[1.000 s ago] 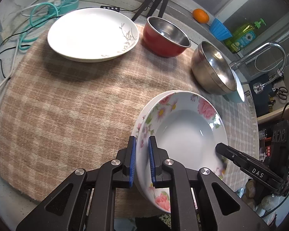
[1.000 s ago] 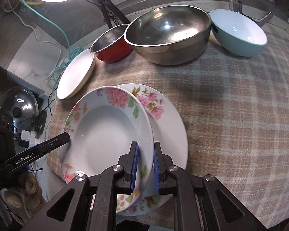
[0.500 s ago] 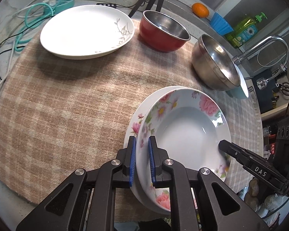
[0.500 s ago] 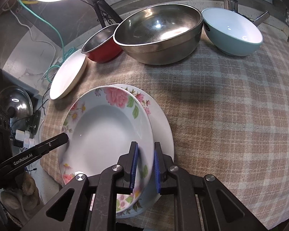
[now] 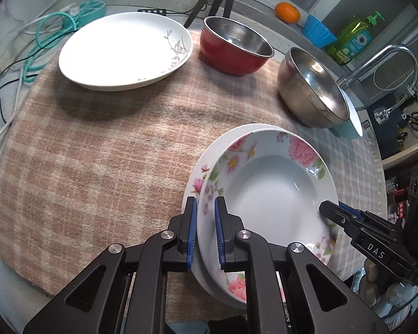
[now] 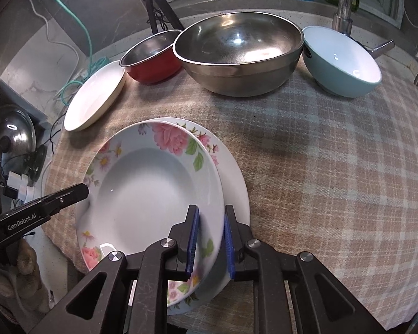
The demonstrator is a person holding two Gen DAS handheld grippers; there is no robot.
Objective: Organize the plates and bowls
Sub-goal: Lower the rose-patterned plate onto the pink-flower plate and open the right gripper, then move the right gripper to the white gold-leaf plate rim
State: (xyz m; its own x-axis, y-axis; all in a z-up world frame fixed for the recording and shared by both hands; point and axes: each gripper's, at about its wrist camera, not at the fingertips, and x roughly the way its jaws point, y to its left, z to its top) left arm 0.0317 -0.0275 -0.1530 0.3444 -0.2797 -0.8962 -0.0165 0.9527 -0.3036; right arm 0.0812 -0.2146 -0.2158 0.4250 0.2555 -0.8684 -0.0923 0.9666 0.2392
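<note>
A deep floral plate lies nearly centred on a second floral plate on the checked cloth. My left gripper is shut on the upper plate's left rim; its tip also shows in the right wrist view. My right gripper straddles the opposite rim. Its jaws are opening, with the rim still between the blue pads. In the left wrist view its tip rests at the plate's right edge.
Further back on the cloth stand a white plate with a leaf print, a red bowl, a large steel bowl and a light blue bowl. Cables lie at the left, a faucet at the right.
The upper floral plate has slid across the lower one until it covers most of it. The right gripper's pads now stand slightly further apart.
</note>
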